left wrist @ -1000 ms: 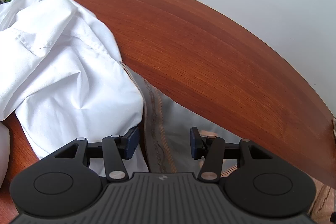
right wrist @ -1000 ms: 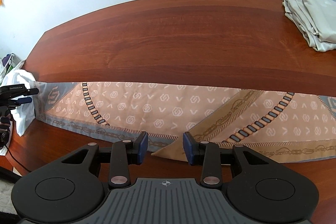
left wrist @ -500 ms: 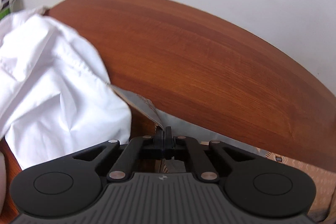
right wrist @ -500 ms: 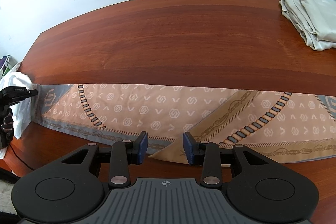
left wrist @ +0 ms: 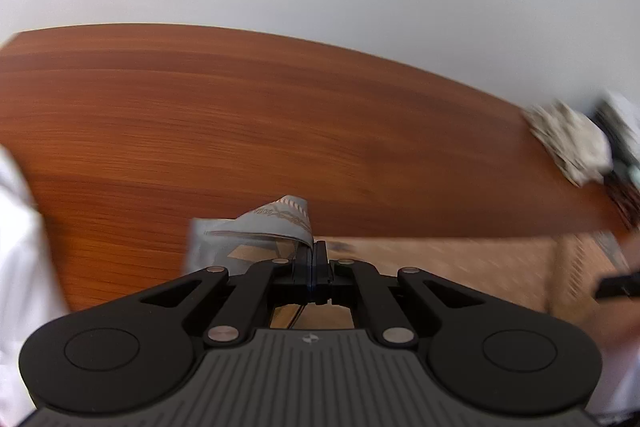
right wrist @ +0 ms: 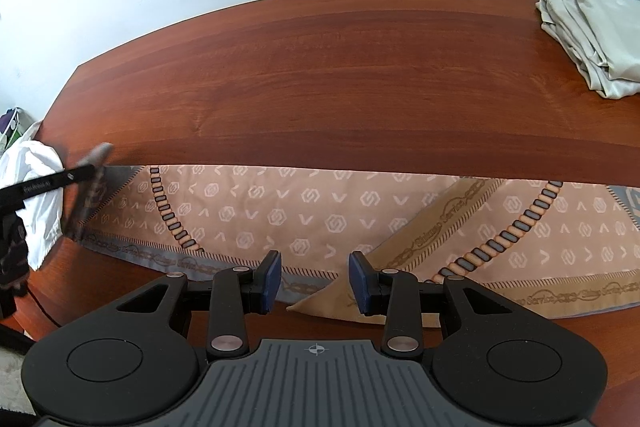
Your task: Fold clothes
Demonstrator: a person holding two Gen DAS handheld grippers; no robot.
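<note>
A long tan scarf [right wrist: 320, 211] with a grey border and logo print lies folded in a band across the wooden table [right wrist: 340, 75]. My left gripper [left wrist: 316, 255] is shut on the scarf's grey left end [left wrist: 272, 223], which curls up off the table. In the right wrist view that left gripper [right wrist: 90, 171] shows blurred at the far left with the lifted end. My right gripper [right wrist: 314, 281] stands open over the scarf's near edge. Its blue pads [right wrist: 270, 275] flank a folded triangular corner [right wrist: 340, 297] without pressing on it.
A crumpled white shirt [right wrist: 36, 187] lies at the table's left end, at the left edge [left wrist: 16, 227] of the left wrist view. A folded beige cloth [right wrist: 592, 39] sits at the far right corner. Bare wood stretches behind the scarf to the wall.
The left gripper shut on the scarf's grey end, then swung right and rolled, lifting that end. The white shirt slid to the left edge of its view. The right gripper stayed still.
</note>
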